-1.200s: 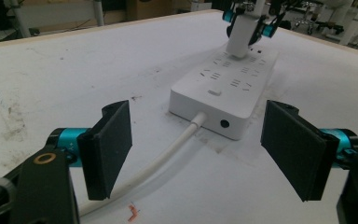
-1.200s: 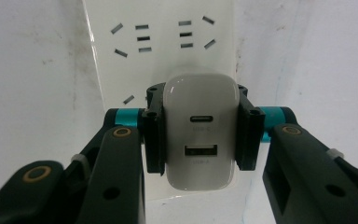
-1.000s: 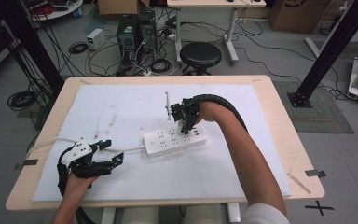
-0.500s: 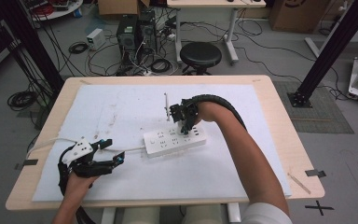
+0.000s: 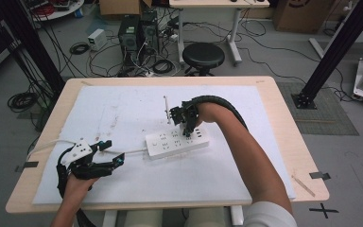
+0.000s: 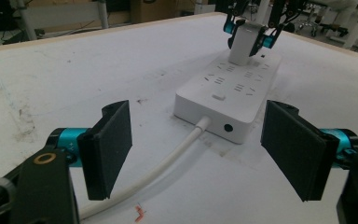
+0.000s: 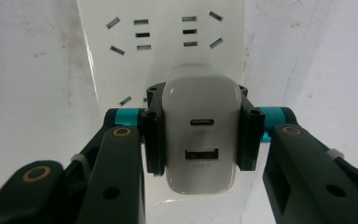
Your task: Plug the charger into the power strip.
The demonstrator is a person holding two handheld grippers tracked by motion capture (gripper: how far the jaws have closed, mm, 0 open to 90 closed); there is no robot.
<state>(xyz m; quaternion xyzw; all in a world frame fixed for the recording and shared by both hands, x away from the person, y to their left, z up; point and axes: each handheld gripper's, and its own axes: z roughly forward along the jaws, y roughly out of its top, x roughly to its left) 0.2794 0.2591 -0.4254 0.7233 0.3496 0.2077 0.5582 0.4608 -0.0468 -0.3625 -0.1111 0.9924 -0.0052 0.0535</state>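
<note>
A white power strip (image 5: pixel 177 142) lies on the white sheet in the middle of the table, its cord (image 6: pixel 156 168) running off toward the left. A white charger (image 7: pixel 200 130) with two ports stands on the strip's right end, and my right gripper (image 7: pixel 199 135) is shut on its sides from above. From the left gripper view the same charger (image 6: pixel 244 44) sits on the far end of the strip (image 6: pixel 228 95). My left gripper (image 5: pixel 109 152) rests low at the front left, open with nothing between its pads (image 6: pixel 109 144), pointing at the strip's cord end.
A white sheet (image 5: pixel 123 113) covers most of the wooden table (image 5: pixel 288 142). A thin white stick (image 5: pixel 166 108) lies behind the strip. On the floor beyond the table are a black stool (image 5: pixel 203 56), computer boxes (image 5: pixel 139 33) and tangled cables.
The right gripper with the charger has barely shifted over the strip's right end. The left gripper stays where it was, open.
</note>
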